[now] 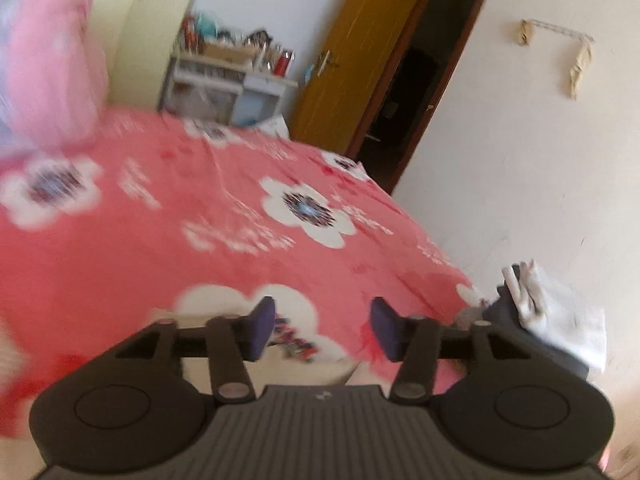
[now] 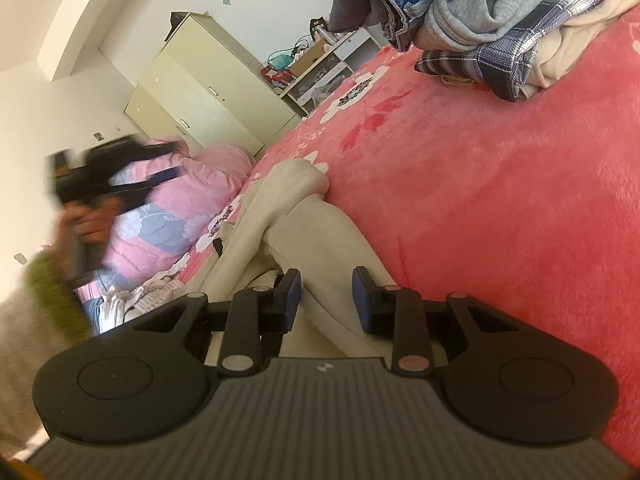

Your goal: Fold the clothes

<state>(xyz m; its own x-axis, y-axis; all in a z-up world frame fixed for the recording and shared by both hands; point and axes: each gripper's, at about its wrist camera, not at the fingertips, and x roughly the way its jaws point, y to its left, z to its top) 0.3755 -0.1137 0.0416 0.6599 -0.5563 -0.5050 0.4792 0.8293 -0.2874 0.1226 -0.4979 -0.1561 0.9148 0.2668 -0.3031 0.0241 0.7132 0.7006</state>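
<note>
The right gripper (image 2: pixel 326 298) hovers with its jaws spread and empty over a cream fleece garment (image 2: pixel 304 220), which lies crumpled near the edge of a bed covered by a plush coral floral blanket (image 2: pixel 500 200). The left gripper (image 1: pixel 322 328), also spread and empty, hangs over bare blanket. Folded clothes (image 2: pixel 500 20) are stacked at the far corner.

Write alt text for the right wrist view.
The open right gripper hovers over a cream garment lying rumpled on a pink floral bedspread. A pile of unfolded clothes sits at the bed's far end, and the blurred left gripper shows at the left.
</note>
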